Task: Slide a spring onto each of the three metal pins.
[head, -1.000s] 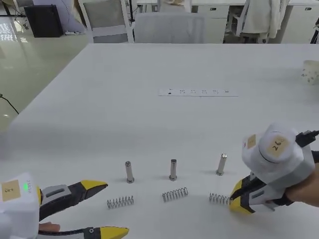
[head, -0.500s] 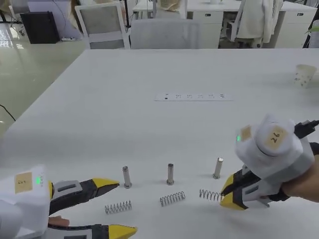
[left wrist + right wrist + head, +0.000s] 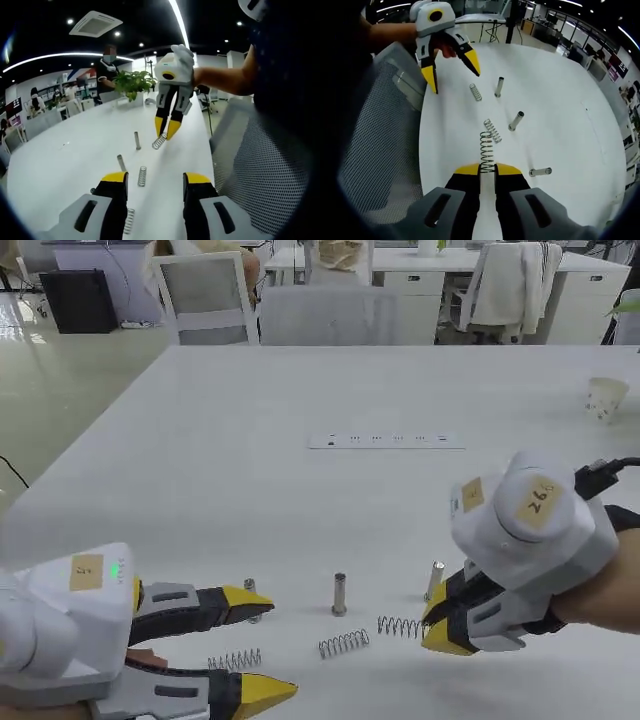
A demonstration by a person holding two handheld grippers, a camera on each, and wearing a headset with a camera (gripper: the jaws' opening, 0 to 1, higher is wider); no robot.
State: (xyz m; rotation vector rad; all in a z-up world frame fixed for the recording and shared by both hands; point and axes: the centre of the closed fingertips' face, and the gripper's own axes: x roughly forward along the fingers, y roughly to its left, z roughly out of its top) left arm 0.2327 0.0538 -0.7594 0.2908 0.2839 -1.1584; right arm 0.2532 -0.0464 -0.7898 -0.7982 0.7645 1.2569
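Three short metal pins stand in a row on the white table point(image 3: 300, 510): the left pin point(image 3: 250, 586) half behind a jaw, the middle pin point(image 3: 339, 594) and the right pin point(image 3: 435, 580). My right gripper point(image 3: 437, 625) is shut on one end of a spring point(image 3: 400, 626), which pokes out leftward between the middle and right pins. In the right gripper view that spring point(image 3: 486, 150) juts from the gripper point(image 3: 487, 169). Two loose springs lie in front of the pins, one on the left point(image 3: 235, 660) and one in the middle point(image 3: 343, 643). My left gripper point(image 3: 272, 647) is open around the left spring.
A flush power strip point(image 3: 385, 441) sits mid-table, and a paper cup point(image 3: 606, 397) stands at the far right. Chairs point(image 3: 208, 295) line the far edge. In the left gripper view a person point(image 3: 107, 70) stands beyond the table.
My right gripper has shifted left with the spring, from beside the right pin toward the middle pin. My left gripper has come forward to the left pin and spring.
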